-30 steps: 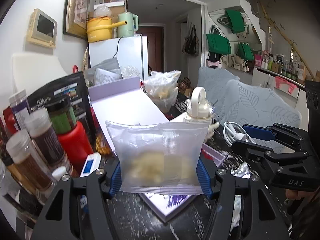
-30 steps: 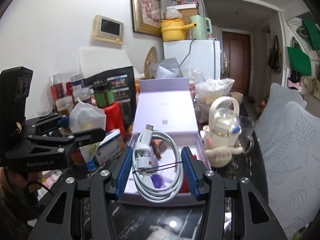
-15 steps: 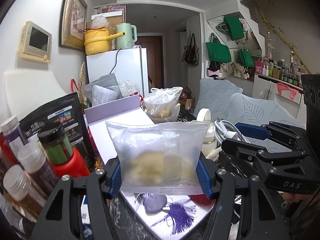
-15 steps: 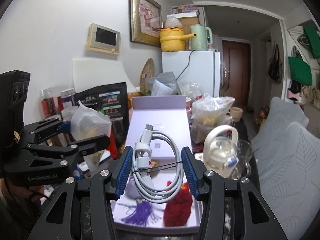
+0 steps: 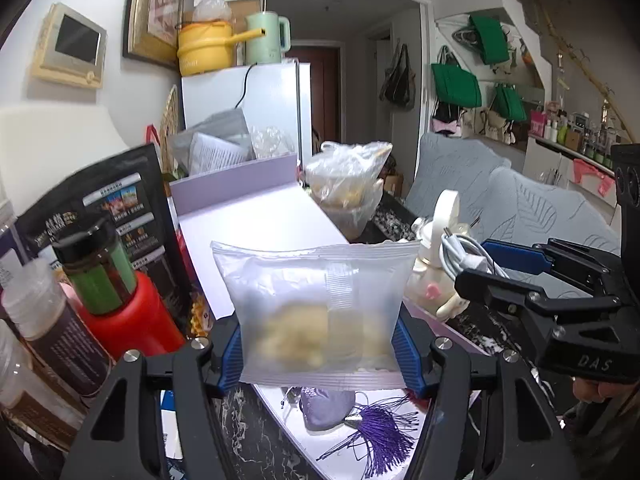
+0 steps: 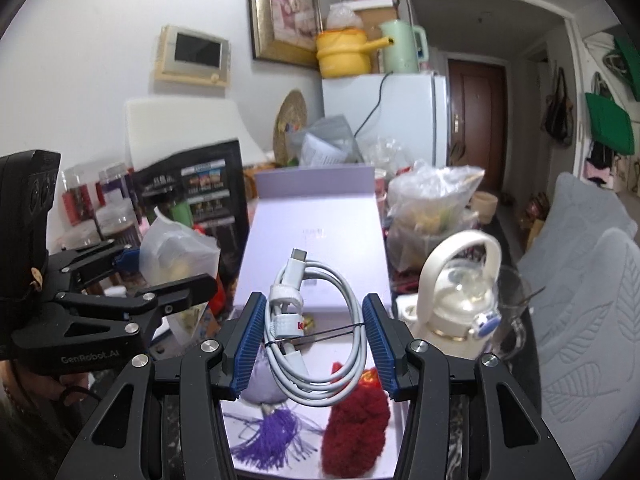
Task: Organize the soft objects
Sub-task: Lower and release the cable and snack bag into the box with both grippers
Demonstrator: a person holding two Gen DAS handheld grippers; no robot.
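My left gripper [image 5: 320, 344] is shut on a frosted plastic pouch [image 5: 316, 308] with pale yellow contents, held above the near end of an open lilac box [image 5: 256, 220]. My right gripper [image 6: 314, 344] is shut on a coiled white charging cable [image 6: 316, 320], held over the same box [image 6: 316, 216]. In the box lie a purple tassel sachet [image 6: 272, 432] and a red fuzzy object [image 6: 356, 436]. The sachet also shows in the left wrist view [image 5: 336, 408]. The left gripper with the pouch [image 6: 176, 256] shows at left in the right wrist view; the right gripper with the cable [image 5: 464, 252] shows at right in the left wrist view.
Jars and a red bottle [image 5: 120, 312] crowd the left beside a black packet [image 5: 108, 200]. A white kettle-shaped bottle [image 6: 456, 300] and a clear bag of food [image 6: 432, 208] stand right of the box. A grey sofa [image 6: 580, 280] is at right, a white fridge [image 6: 400, 116] behind.
Both grippers have drawn back and risen, so the box's inside with the tassel sachet and red object has come into view under them. Both keep hold of their items.
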